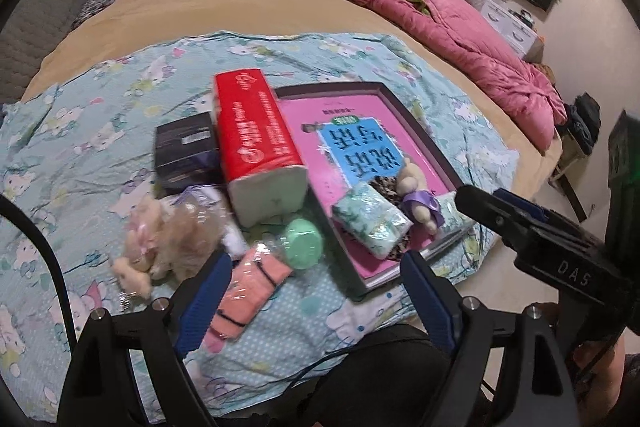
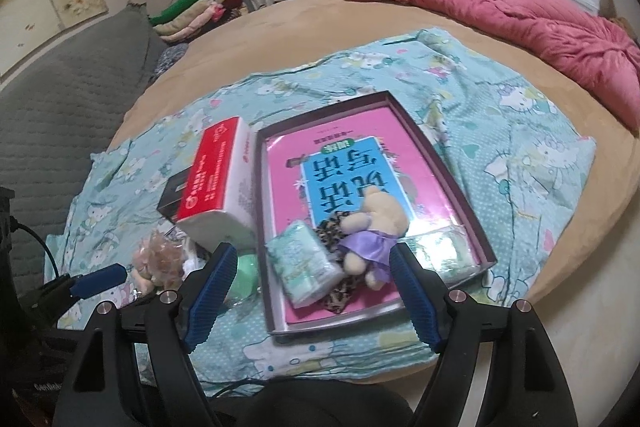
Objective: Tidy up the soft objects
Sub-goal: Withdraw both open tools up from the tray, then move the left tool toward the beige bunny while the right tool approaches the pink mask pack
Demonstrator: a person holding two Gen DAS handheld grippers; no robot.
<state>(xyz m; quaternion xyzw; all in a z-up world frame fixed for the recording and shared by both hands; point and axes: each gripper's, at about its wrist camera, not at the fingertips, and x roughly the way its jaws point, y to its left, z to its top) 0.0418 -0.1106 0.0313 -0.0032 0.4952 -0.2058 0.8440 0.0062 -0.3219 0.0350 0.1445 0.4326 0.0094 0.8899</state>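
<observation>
Two grippers held above a cartoon-print turquoise sheet, both empty.

Left gripper jaws spread wide, nothing between pads; right gripper likewise spread and unloaded. Shallow dark-rimmed cardboard tray holds a cream plush bear in purple dress and a mint-patterned tissue packet. Beside the tray: red-and-white tissue brick, green round sponge, wrapped beige plush toy, wrapped salmon cloth.

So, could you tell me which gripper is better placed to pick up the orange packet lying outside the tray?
Probably the left gripper: its open jaws are empty, and the orange packet lies just beyond its left finger, while the right gripper faces the tray.
</observation>
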